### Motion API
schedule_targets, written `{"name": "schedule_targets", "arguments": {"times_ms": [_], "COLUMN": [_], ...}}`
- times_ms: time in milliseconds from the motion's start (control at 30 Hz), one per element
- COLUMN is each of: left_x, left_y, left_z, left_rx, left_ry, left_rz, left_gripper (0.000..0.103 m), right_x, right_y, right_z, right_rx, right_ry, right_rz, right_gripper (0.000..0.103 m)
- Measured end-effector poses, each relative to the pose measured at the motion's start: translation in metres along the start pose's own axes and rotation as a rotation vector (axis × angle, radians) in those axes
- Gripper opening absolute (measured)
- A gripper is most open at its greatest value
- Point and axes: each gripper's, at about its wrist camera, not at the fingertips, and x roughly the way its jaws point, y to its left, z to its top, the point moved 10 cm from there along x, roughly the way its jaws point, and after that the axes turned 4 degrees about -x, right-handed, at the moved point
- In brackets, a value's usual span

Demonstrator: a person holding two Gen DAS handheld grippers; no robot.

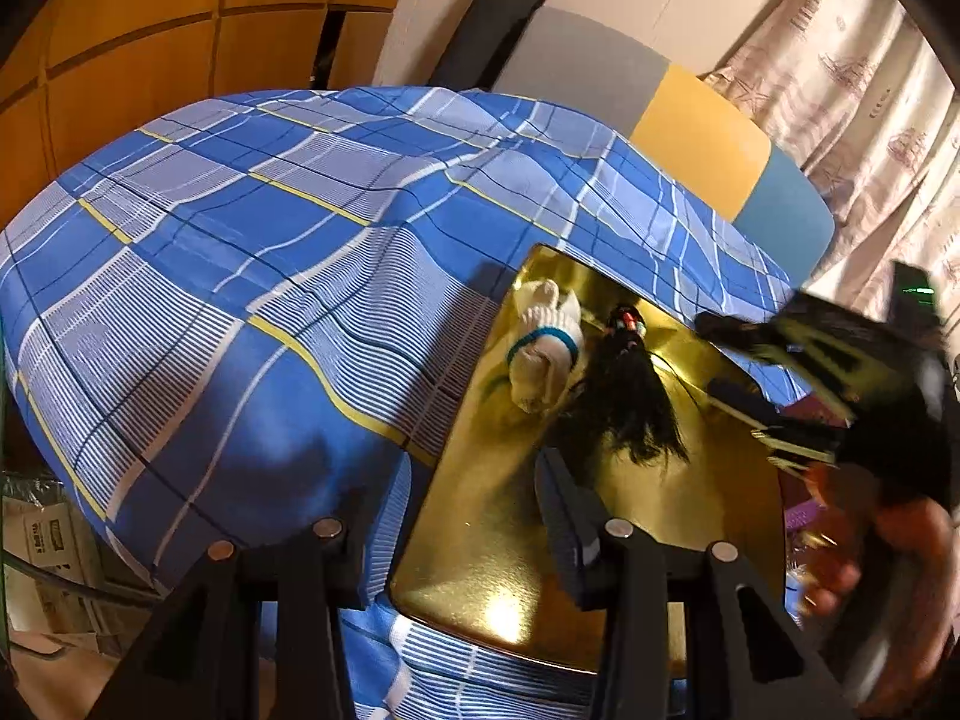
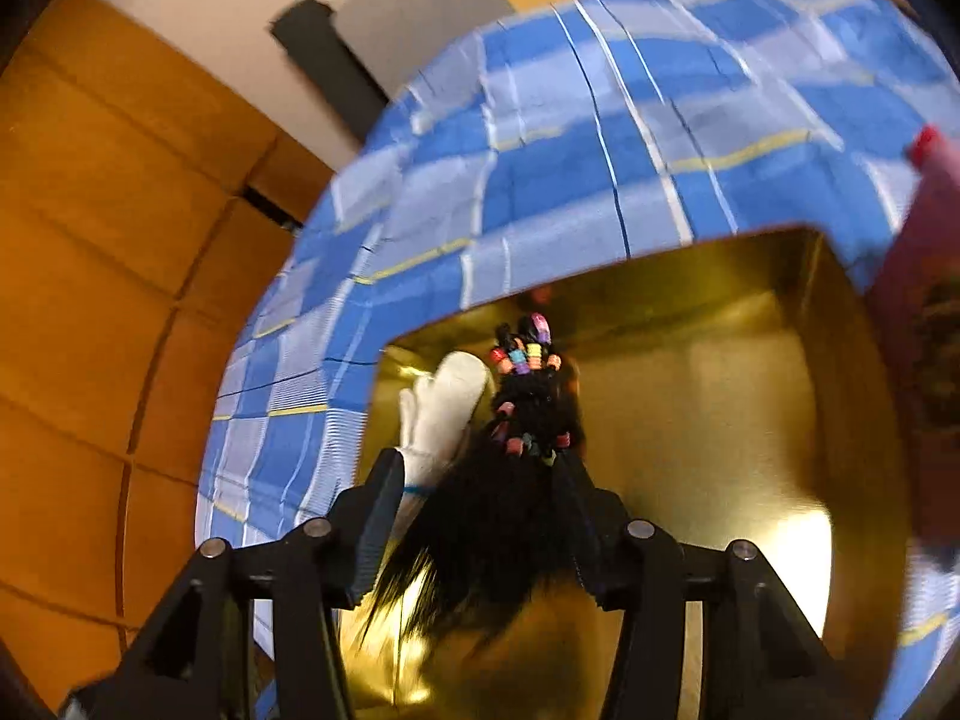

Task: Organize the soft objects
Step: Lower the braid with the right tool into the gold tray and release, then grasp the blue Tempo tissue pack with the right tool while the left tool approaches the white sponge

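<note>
Both grippers' jaws parted, left gripper (image 1: 462, 516), right gripper (image 2: 474, 516).

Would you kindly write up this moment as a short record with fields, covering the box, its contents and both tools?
surface: blue plaid bedsheet
container: gold box, open, resting on the sheet
contents: white sock with teal band; black hairpiece with coloured beads, lying beside the sock
left tool: one finger inside the box, one outside, astride the box's wall; grip unclear
right tool: jaws open, straddling the hairpiece, pads not pressing
right side: reddish object, blurred, unidentified
</note>
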Motion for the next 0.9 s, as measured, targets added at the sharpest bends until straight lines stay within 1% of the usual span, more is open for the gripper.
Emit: {"name": "schedule_targets", "arguments": {"times_ms": [167, 200, 333, 433, 533, 633, 667, 767, 800, 900], "left_x": [-0.003, -0.004, -0.009, -0.011, -0.013, -0.013, -0.013, -0.014, -0.015, -0.02], "left_y": [-0.023, -0.031, -0.059, -0.084, -0.108, -0.132, -0.14, -0.162, -0.172, -0.194], "left_z": [-0.01, -0.013, -0.025, -0.037, -0.051, -0.066, -0.071, -0.082, -0.086, -0.097], "left_rx": [0.043, 0.062, 0.11, 0.155, 0.198, 0.249, 0.268, 0.31, 0.326, 0.367], "left_ry": [0.002, 0.0, -0.012, -0.007, 0.011, 0.039, 0.045, 0.067, 0.075, 0.081], "left_rz": [-0.049, -0.063, -0.129, -0.173, -0.201, -0.226, -0.231, -0.254, -0.266, -0.284], "left_gripper": [0.044, 0.044, 0.044, 0.044, 0.044, 0.044, 0.044, 0.044, 0.044, 0.044], "right_x": [-0.062, -0.08, -0.139, -0.176, -0.208, -0.233, -0.242, -0.263, -0.271, -0.285], "right_y": [0.007, 0.003, -0.019, -0.042, -0.077, -0.124, -0.144, -0.198, -0.225, -0.283], "right_z": [-0.005, -0.006, -0.01, -0.012, -0.017, -0.022, -0.024, -0.028, -0.029, -0.03], "right_rx": [-0.139, -0.162, -0.196, -0.219, -0.22, -0.175, -0.157, -0.117, -0.098, -0.078], "right_ry": [-0.111, -0.152, -0.263, -0.321, -0.36, -0.372, -0.372, -0.353, -0.333, -0.289], "right_rz": [-0.006, -0.015, -0.04, -0.091, -0.162, -0.231, -0.267, -0.351, -0.391, -0.489], "right_gripper": [0.056, 0.057, 0.058, 0.058, 0.06, 0.062, 0.062, 0.063, 0.063, 0.063]}}
